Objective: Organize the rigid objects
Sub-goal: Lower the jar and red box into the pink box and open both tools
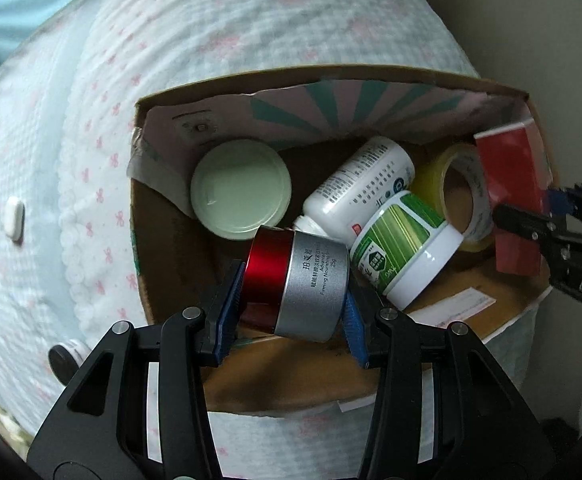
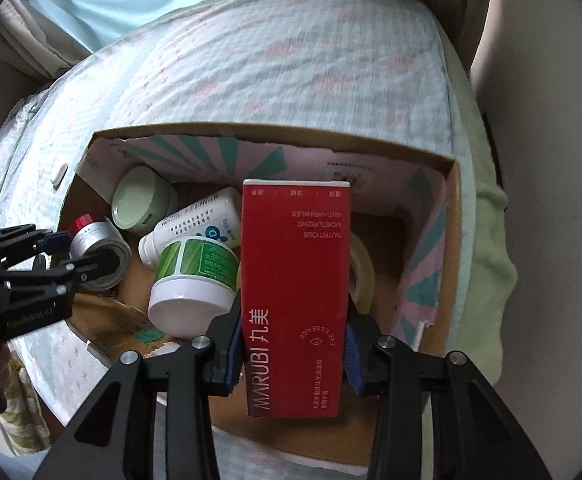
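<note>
The red carton [image 2: 295, 300] is pinched across its narrow faces by the right gripper [image 2: 294, 354], whose blue pads [image 2: 235, 354] press on both sides. Its long axis runs straight out along the fingers and down into the cardboard box [image 2: 453, 216], its far end over the right half of the box, above the tape roll [image 2: 361, 276] lying on the floor there. So the carton sits directly ahead of its own gripper, end-first.

To the carton's left, the left gripper [image 1: 291, 312] is clamped on the silver jar with the red cap [image 1: 297, 280], held on its side with the cap toward the left. It hangs just inside the box's near wall, ahead of its gripper, close to the green-labelled tub [image 1: 405, 250] and the white pill bottle [image 1: 361, 186], though I can't tell if it touches them. Farther left of the carton, in the far corner, stands the pale green jar [image 1: 241, 188].

Both loads look ready for release; I'd judge the carton needs laying flat, since the tape roll underneath could tip it. The box rests on a quilted bedspread [image 1: 219, 40].
</note>
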